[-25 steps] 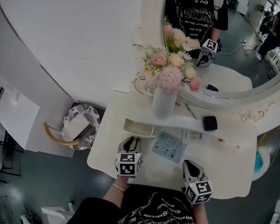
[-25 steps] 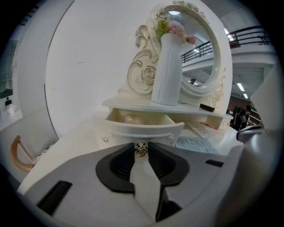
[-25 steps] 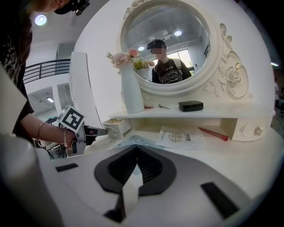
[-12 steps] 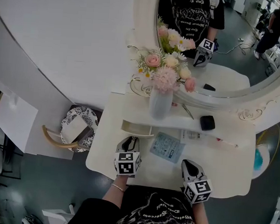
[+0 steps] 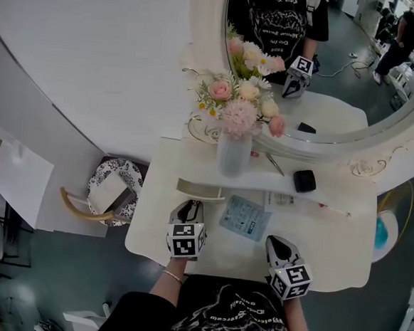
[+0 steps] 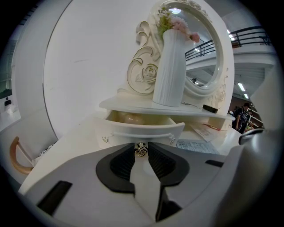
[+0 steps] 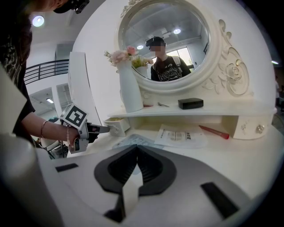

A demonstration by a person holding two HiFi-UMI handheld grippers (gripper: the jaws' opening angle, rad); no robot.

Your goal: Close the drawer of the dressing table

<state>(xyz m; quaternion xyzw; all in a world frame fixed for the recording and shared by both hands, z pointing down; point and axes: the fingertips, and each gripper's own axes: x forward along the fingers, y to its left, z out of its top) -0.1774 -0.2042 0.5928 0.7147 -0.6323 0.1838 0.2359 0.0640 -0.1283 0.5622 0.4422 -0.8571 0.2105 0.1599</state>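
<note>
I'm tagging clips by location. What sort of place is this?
Probably a staged vanity corner in a large hall, not a bedroom: a white dressing table, its ornate oval mirror, and a balcony railing beyond.

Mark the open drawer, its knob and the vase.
open drawer [image 6: 142, 131], left gripper view, curved front panel.
drawer knob [image 6: 141, 150], left gripper view, metal centre.
white vase [image 6: 171, 71], left gripper view, mid-body.

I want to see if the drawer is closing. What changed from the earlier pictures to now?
Only a little: the left gripper, jaws shut on the drawer knob, nudged the drawer slightly in toward the shelf; it is still partly open. The right gripper, vase and black box stayed put.
</note>
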